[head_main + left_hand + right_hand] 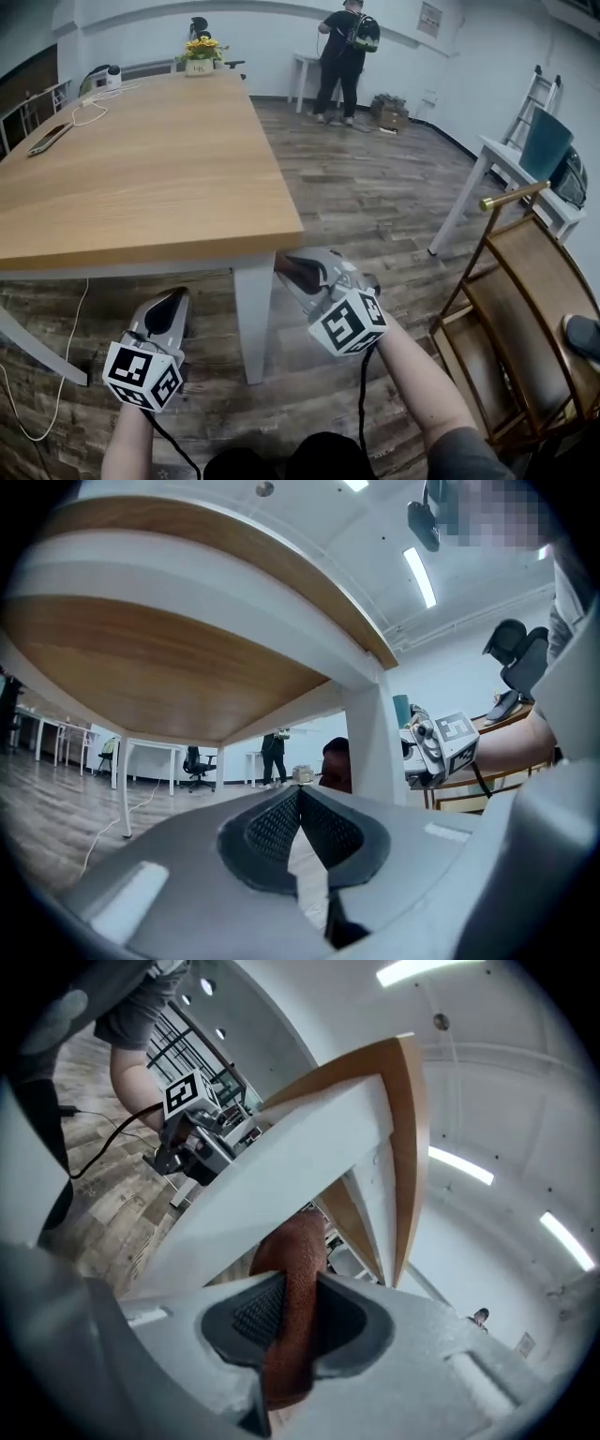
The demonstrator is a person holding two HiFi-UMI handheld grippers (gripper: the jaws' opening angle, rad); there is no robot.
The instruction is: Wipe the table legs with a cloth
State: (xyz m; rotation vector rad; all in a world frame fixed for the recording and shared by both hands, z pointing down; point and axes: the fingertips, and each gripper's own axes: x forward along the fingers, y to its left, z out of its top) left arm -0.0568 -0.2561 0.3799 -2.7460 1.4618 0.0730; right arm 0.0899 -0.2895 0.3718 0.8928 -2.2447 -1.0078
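Note:
The wood-topped table [141, 169] stands on a white leg [253, 319] at its near corner. My right gripper [286, 267] is shut on a rust-brown cloth [295, 1260] and is at the top of that leg, just under the tabletop. In the right gripper view the cloth lies against the white leg [262, 1185]. My left gripper [176, 298] hangs low to the left of the leg, shut with nothing in it [298, 794]. The left gripper view shows the leg [370, 742] ahead, with the right gripper [441, 742] beyond it.
A wooden chair with a brass frame [511, 328] stands close on the right. A white cable [56, 375] trails on the floor at the left. Farther off are a white side table [506, 159], a ladder [534, 103] and a person [339, 56].

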